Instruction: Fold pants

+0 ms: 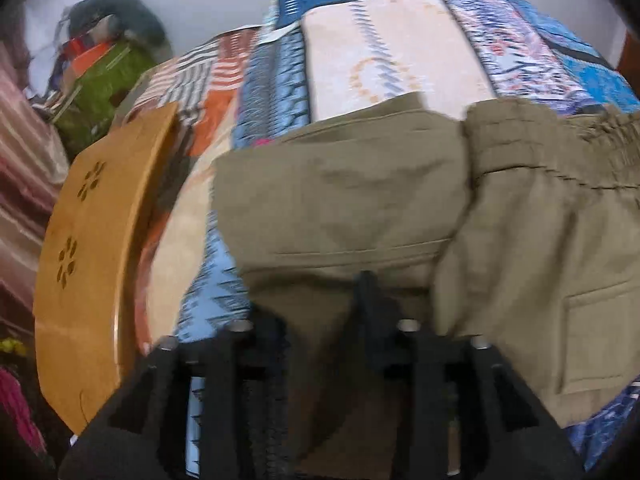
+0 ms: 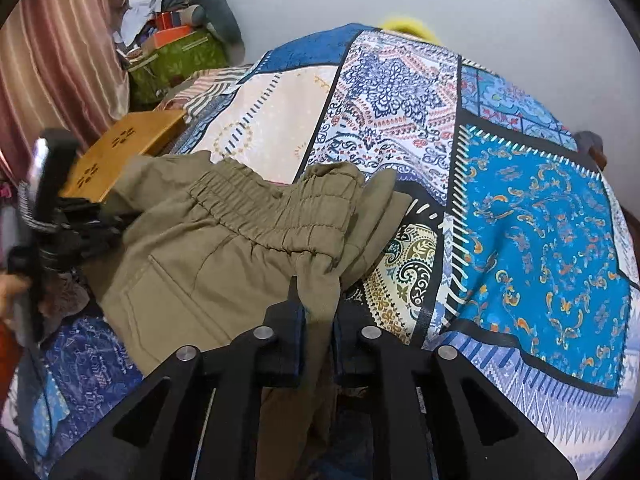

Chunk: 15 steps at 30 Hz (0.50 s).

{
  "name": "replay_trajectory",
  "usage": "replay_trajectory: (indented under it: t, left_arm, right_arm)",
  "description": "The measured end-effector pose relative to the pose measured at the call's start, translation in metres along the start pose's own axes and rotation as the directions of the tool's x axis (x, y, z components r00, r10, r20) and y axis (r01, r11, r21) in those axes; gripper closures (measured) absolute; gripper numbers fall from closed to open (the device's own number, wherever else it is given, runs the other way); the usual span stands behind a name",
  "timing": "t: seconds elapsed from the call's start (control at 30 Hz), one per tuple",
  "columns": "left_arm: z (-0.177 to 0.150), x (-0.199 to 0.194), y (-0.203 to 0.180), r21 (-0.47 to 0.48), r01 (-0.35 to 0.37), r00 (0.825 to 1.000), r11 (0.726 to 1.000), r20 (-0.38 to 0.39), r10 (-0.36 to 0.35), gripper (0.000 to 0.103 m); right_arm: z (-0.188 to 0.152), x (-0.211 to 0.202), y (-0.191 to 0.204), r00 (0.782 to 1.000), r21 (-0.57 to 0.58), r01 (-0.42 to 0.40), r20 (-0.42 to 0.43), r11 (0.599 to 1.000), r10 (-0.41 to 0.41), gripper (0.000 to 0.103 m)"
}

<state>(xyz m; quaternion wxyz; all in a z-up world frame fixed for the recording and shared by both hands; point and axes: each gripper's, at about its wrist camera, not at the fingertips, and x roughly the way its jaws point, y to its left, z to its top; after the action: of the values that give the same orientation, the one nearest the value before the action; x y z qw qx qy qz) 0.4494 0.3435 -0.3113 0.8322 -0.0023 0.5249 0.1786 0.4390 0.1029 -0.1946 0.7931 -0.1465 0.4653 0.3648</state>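
Olive pants (image 1: 340,200) lie bunched on a patchwork bedspread (image 1: 380,48). Their elastic waistband (image 2: 260,216) runs across the middle of the right wrist view, and a pocket (image 1: 592,340) shows at the right of the left wrist view. My left gripper (image 1: 320,304) points down at the cloth with its jaws apart; fabric lies under the gap and the pads do not press it. In the right wrist view that left gripper (image 2: 80,216) sits at the pants' (image 2: 224,264) left edge. My right gripper (image 2: 318,304) is shut on a fold of the pants below the waistband.
A wooden lap table (image 1: 88,260) (image 2: 128,148) rests on the bed just left of the pants. Behind it stand a green bag (image 2: 180,60) piled with clutter and a striped curtain (image 2: 60,40). The bedspread (image 2: 540,220) spreads wide to the right. A hand (image 2: 8,288) shows at the left edge.
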Motion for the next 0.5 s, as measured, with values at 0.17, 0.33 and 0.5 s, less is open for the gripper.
replay_trajectory:
  t: [0.17, 0.33, 0.5]
  left_arm:
    - [-0.011, -0.014, 0.017, -0.009, -0.061, 0.998, 0.998, -0.005, 0.061, 0.057]
    - [-0.024, -0.049, 0.026, -0.004, -0.060, 0.998, 0.998, 0.014, 0.060, 0.057]
    - [-0.030, -0.116, 0.022, -0.005, -0.024, 0.994, 1.000, 0.110, 0.025, 0.057]
  right_arm:
    - [-0.013, -0.011, -0.008, 1.000, 0.025, 0.018, 0.010, 1.000, -0.018, 0.071]
    - [-0.025, -0.041, -0.012, 0.999, 0.068, 0.023, 0.046, 0.997, -0.026, 0.066]
    - [-0.026, -0.089, 0.002, 0.994, 0.045, 0.025, 0.108, 0.999, -0.030, 0.066]
